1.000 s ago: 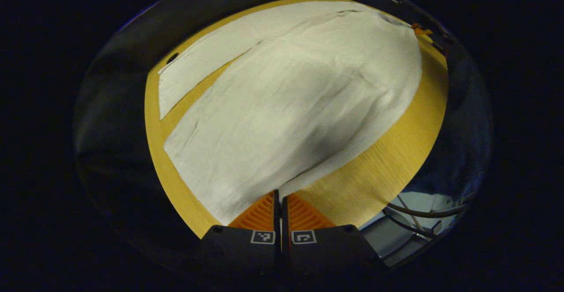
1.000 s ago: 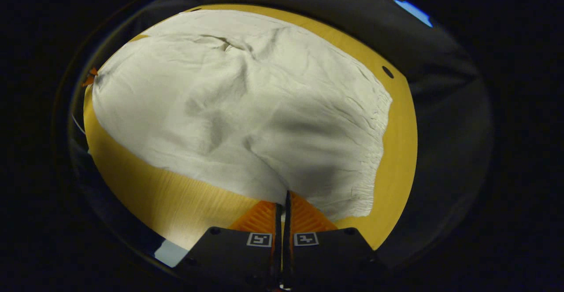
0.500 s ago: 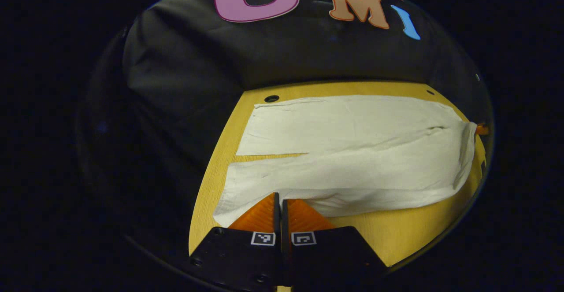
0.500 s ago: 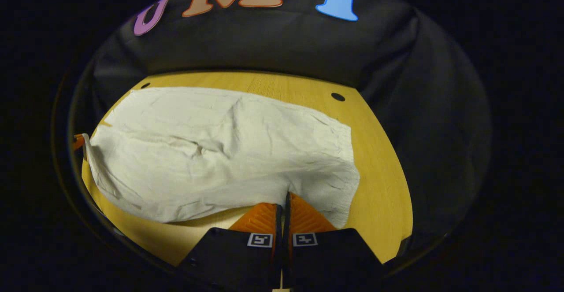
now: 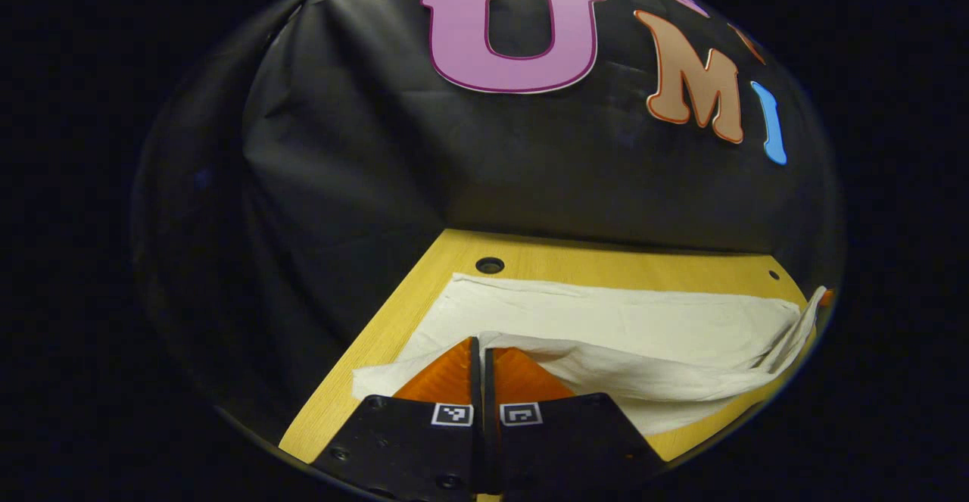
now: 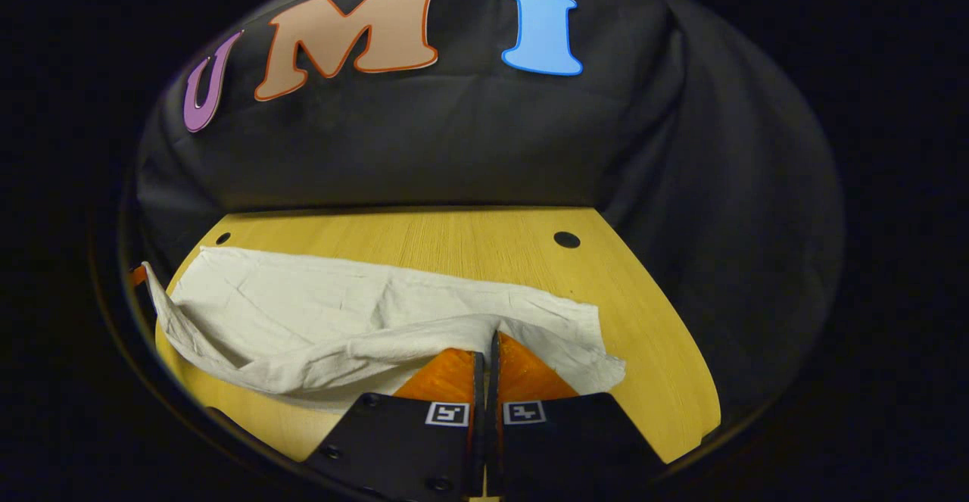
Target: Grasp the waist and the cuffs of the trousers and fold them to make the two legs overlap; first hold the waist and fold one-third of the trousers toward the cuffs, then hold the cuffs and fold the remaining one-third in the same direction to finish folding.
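Cream trousers (image 5: 606, 328) lie on a yellow wooden table (image 5: 394, 313). In the left gripper view my left gripper (image 5: 478, 344) is shut on the near leg's cuff edge, lifted and carried over the far leg. In the right gripper view the trousers (image 6: 318, 313) stretch leftward, and my right gripper (image 6: 487, 338) is shut on the waist edge, also raised above the lower layer. The lifted near edge sags in a long fold between the two grippers. A sliver of the other gripper (image 5: 825, 297) shows at the cloth's far right end, and again in the right gripper view (image 6: 136, 275).
The table's far edge meets the black cloth wall. Small round holes sit in the tabletop (image 5: 490, 265) (image 6: 566, 239). Bare wood (image 6: 651, 350) lies to the right of the waist, and the table's left edge (image 5: 341, 388) runs close to the cuff.
Both grippers have lifted the near edge of the trousers and swung it toward the far leg; the views tipped from looking down at the cloth to looking along the table.
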The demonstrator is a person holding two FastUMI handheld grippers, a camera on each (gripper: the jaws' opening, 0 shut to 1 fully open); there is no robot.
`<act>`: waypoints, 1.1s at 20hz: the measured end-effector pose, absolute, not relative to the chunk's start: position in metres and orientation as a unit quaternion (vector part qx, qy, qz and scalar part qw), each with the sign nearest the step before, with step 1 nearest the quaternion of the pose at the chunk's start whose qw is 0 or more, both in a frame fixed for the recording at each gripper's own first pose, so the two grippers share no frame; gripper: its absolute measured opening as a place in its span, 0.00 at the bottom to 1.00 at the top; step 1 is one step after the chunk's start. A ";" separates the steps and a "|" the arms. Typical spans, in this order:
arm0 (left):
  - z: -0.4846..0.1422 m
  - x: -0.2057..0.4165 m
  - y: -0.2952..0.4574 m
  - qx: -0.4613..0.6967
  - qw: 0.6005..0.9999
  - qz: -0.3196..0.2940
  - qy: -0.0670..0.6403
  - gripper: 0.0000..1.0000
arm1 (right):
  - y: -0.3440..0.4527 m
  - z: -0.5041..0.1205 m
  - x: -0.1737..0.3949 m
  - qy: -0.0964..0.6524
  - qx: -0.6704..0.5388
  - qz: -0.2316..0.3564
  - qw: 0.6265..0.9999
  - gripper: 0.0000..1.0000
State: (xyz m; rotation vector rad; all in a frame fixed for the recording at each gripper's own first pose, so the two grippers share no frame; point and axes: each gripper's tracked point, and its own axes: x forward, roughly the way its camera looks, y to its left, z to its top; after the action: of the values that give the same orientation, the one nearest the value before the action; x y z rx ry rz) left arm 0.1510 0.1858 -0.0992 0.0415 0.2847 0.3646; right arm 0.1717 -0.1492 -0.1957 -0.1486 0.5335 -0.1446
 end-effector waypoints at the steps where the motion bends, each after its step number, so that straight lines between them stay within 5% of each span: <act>1: -0.095 0.163 0.192 0.025 0.973 0.186 0.136 0.00 | -0.150 -0.191 0.183 0.258 -0.070 -0.071 0.961 0.02; 11: -0.128 0.286 0.223 0.012 0.969 0.199 0.144 0.00 | -0.150 -0.239 0.298 0.258 -0.065 -0.074 0.961 0.01; 17: -0.153 0.303 0.225 0.011 0.964 0.208 0.167 0.03 | -0.153 -0.260 0.322 0.267 -0.077 -0.051 0.959 0.07; 18: -0.155 0.302 0.223 0.013 0.962 0.211 0.172 0.09 | -0.153 -0.265 0.324 0.276 -0.067 -0.050 0.958 0.18; 19: -0.157 0.299 0.219 0.014 0.961 0.209 0.180 0.31 | -0.151 -0.264 0.319 0.285 -0.052 -0.049 0.956 0.19; 22: -0.148 0.287 0.219 0.001 0.959 0.225 0.173 0.97 | -0.153 -0.247 0.332 0.277 0.001 -0.053 0.959 0.78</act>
State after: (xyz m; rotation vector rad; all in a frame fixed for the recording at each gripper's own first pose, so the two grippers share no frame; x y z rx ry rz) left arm 0.2867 0.2193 -0.1480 0.0016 0.3505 0.4565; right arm 0.3323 -0.1533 -0.2475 0.0029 0.5625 -0.1066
